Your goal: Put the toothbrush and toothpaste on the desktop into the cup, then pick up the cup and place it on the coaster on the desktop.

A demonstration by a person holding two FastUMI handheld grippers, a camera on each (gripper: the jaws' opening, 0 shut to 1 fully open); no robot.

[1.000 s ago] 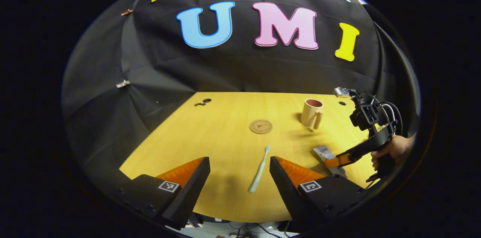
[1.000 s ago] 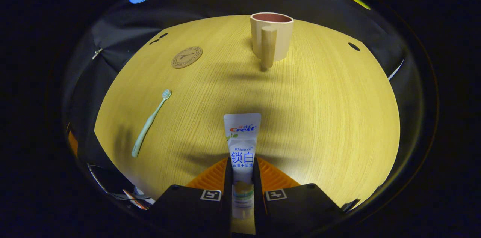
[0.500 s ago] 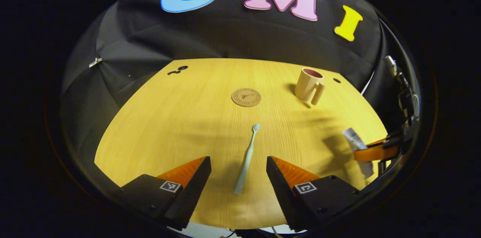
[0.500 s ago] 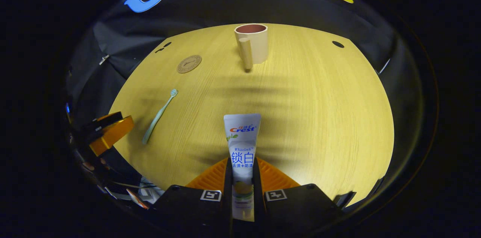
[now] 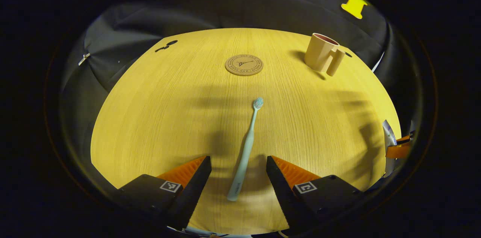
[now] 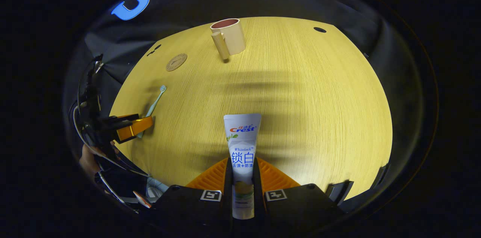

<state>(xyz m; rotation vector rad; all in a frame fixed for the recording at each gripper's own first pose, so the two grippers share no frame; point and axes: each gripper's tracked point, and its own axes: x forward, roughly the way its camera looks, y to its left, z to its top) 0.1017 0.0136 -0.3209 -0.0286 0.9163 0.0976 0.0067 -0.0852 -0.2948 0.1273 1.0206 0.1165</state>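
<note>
A pale green toothbrush point(image 5: 246, 148) lies flat on the wooden desktop point(image 5: 158, 110), bristles pointing away. My left gripper point(image 5: 237, 170) is open and low over the desk, its fingers on either side of the handle's near end without touching it. My right gripper point(image 6: 242, 172) is shut on the white toothpaste tube point(image 6: 242, 144), held above the desk with the flat end forward. The beige cup point(image 6: 228, 38) stands upright at the far side, its handle facing me; in the left gripper view the cup point(image 5: 322, 57) is far right. The round cork coaster point(image 5: 244, 65) lies left of it.
In the right gripper view the left gripper point(image 6: 131, 127) with its cables and a hand point(image 6: 90, 157) sits at the desk's left edge over the toothbrush point(image 6: 155, 103). The right gripper's orange finger point(image 5: 399, 149) shows at the left gripper view's right rim. Small holes point(image 6: 319, 29) mark the desk's far corners.
My left gripper has come forward and down until its open fingers straddle the toothbrush handle. My right gripper, still holding the toothpaste, has lifted and drawn back from the cup.
</note>
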